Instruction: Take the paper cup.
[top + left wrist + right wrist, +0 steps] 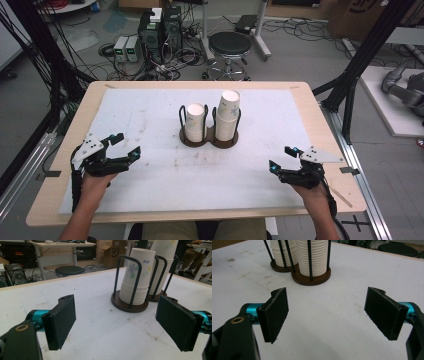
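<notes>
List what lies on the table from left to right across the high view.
left gripper with jaws apart → shorter stack of paper cups in the dark holder → taller stack of paper cups in the same holder → right gripper with jaws apart.

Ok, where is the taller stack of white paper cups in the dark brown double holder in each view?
High view: the taller stack of white paper cups stands right of table centre, in the right ring of the dark brown double holder.
Left gripper view: upper right, behind the shorter stack of cups.
Right gripper view: top centre, the nearer stack.
Shared landmark: the holder's black wire uprights.
</notes>
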